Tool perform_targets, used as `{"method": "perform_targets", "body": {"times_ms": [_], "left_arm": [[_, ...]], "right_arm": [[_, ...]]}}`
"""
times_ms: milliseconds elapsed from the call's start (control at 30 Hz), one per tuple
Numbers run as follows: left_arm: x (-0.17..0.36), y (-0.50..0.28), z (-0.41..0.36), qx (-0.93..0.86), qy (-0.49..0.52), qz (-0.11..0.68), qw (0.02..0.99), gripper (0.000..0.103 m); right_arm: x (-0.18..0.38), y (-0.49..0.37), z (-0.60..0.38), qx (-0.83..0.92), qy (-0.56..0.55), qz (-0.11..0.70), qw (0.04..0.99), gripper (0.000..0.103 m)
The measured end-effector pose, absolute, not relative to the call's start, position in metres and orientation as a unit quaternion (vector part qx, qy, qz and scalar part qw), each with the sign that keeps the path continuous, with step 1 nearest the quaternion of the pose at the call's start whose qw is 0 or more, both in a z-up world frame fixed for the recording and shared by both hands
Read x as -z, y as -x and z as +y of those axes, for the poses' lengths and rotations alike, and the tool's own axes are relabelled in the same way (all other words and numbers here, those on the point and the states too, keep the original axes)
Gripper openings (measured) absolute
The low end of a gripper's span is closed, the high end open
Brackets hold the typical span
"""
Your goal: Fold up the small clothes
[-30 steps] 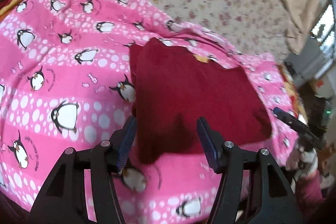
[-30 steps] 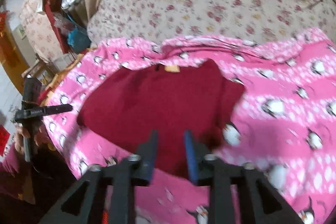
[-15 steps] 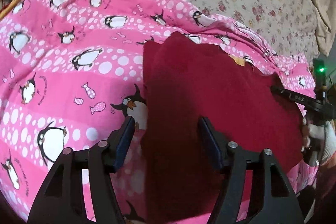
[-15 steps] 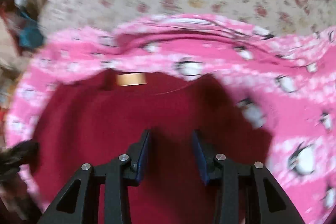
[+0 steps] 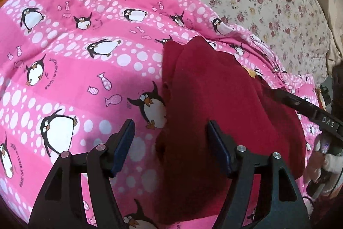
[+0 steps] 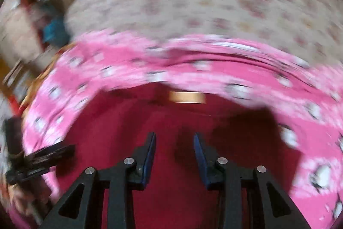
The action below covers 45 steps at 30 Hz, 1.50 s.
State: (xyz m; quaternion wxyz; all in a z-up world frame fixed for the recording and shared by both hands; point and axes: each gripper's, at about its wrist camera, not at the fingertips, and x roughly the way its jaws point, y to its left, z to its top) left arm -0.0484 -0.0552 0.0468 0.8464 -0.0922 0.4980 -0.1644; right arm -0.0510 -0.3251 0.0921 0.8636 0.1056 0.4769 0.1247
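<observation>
The pink penguin blanket [image 5: 70,70] lay bare from nine to twelve o'clock; the red garment [image 5: 216,113] filled three o'clock.

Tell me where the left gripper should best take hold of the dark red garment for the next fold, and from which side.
Probably its raised left edge, approached from the penguin blanket side. There the dark red garment lies doubled with its edge lifted slightly, so a finger could slip under. The left gripper is open and straddles that edge, its jaws just widened, nothing pinched.

Dark red garment [image 5: 214,113] — spread flat on pink penguin blanket [image 5: 81,61] — tan label at collar.
</observation>
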Motion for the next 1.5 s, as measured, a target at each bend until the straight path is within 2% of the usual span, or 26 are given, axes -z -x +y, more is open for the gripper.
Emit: {"method": "perform_targets", "body": {"times_ms": [200,533,900,1000,1267,1433,1500], "left_arm": [[-0.044,0.045,-0.053,0.168,0.089,0.501,0.844,0.070],[-0.042,0.040,-0.054,0.171,0.080,0.499,0.846,0.071],[-0.044,0.045,-0.050,0.172,0.088,0.499,0.845,0.071],[-0.043,0.045,-0.050,0.173,0.088,0.498,0.845,0.071],[-0.040,0.045,-0.045,0.175,0.102,0.500,0.842,0.075],[-0.040,0.046,-0.045,0.172,0.102,0.498,0.844,0.075],[-0.040,0.045,-0.045,0.170,0.104,0.498,0.844,0.075]], "right_arm": [[-0.065,0.012,-0.246,-0.163,-0.038,0.503,0.848,0.035],[-0.029,-0.045,-0.223,-0.127,-0.002,0.527,0.840,0.036],[-0.062,-0.031,-0.216,-0.149,-0.044,0.512,0.845,0.037],[-0.054,-0.032,-0.202,-0.167,-0.043,0.530,0.831,0.041],[-0.046,-0.042,-0.193,-0.161,-0.059,0.549,0.818,0.043],[-0.042,-0.050,-0.178,-0.149,-0.016,0.560,0.815,0.045],[-0.038,-0.054,-0.171,-0.142,0.010,0.560,0.816,0.051]]}}
